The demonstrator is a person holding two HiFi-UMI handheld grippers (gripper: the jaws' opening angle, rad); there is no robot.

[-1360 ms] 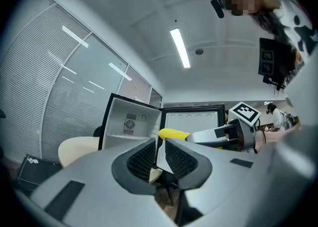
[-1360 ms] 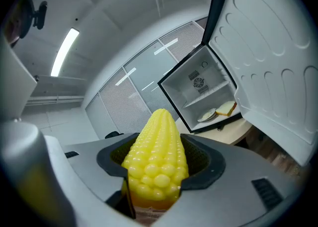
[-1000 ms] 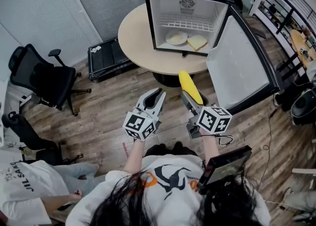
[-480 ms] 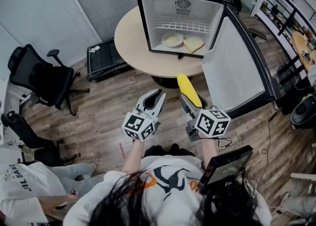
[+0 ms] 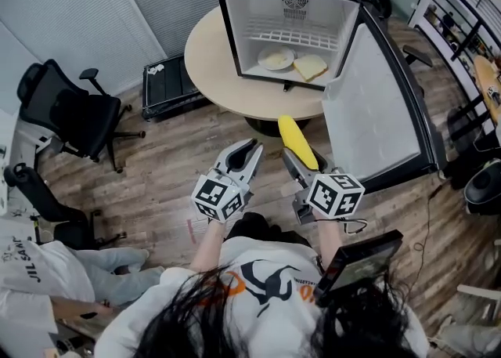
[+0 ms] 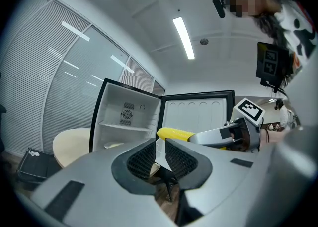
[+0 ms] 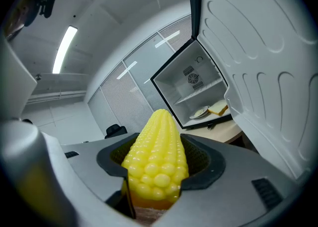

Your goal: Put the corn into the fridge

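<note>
Holding item: right tool (image 5: 296, 159), jaws clamped on the corn (image 5: 295, 135). The yellow cob points tip-first toward the fridge (image 5: 258, 19), out in the air over the wood floor (image 5: 164, 192), short of the tabletop's near edge and well apart from the fridge opening. In the right gripper view the corn (image 7: 156, 156) fills the gap between the jaws. Its butt end sinks out of sight between them, and the pads behind it are mostly covered.

Left tool (image 5: 244, 153): jaws drawn almost together with only a thin slit between the pads, nothing held. It hangs just beside the right tool, level with it.

Fridge: small and black with a white interior, standing on a round tabletop (image 5: 215, 59). Its door (image 5: 376, 106) swings wide to the person's right.
- Lower level: plate (image 5: 275, 57) and, beside it, a slice of bread (image 5: 311, 66). What lies on the plate is too pale and small to make out.
- A wire shelf sits above, with a fan grille on the back wall.

The tabletop's pedestal is partly hidden behind the corn.

Surroundings:
- A black office chair (image 5: 74, 117) at left.
- A black case (image 5: 168, 86) on the floor by the blinds.
- Another person (image 5: 31, 286), seated, cut off by the lower-left frame edge.
- A dark flat device (image 5: 356, 262) at the wearer's chest, kind unclear.
</note>
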